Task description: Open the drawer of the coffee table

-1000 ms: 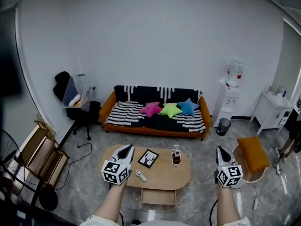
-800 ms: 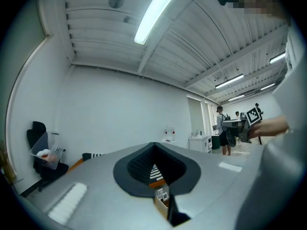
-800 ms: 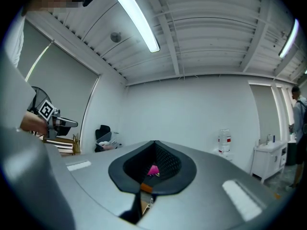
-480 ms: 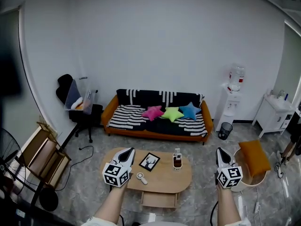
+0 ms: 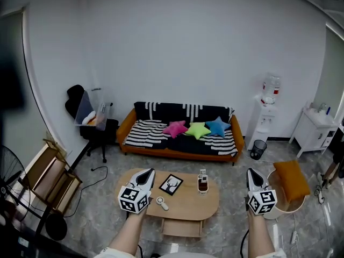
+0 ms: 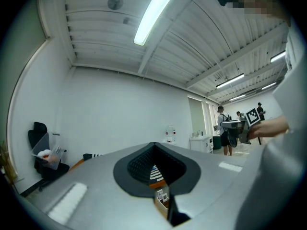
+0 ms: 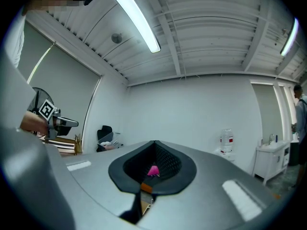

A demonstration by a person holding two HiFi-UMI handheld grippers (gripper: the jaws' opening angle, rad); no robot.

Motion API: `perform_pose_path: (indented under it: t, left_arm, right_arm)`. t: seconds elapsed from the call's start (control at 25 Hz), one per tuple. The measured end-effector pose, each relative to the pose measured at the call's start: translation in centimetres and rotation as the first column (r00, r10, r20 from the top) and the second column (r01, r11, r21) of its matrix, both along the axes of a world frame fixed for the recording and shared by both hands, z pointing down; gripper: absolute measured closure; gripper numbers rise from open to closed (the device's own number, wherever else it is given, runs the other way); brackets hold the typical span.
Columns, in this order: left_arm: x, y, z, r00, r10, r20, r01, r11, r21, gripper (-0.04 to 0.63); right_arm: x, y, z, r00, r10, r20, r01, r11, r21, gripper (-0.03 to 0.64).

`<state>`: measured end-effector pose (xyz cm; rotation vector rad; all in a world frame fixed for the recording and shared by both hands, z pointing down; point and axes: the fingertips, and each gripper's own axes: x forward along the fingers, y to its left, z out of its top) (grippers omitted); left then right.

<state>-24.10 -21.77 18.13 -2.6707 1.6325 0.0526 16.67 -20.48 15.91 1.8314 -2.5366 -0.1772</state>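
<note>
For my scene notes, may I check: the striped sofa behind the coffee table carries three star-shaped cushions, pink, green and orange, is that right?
Not quite: the third star cushion is blue, not orange. The head view shows it beside the green cushion and the pink cushion on the striped sofa, behind the coffee table.

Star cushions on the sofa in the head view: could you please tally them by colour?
Pink star cushion: 1
Green star cushion: 1
Blue star cushion: 1
Total: 3
</note>
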Motion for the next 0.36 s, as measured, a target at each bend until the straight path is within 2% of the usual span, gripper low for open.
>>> perform_pose_path:
  t: [0.36]
  left_arm:
    - [1.0, -0.36, 0.39, 1.0, 0.006, -0.002, -0.006, 1.0, -0.003, 0.597]
  right_arm:
    - [0.33, -0.59, 0.17, 1.0, -0.01, 0.006, 0.01, 1.0, 0.002, 0.614]
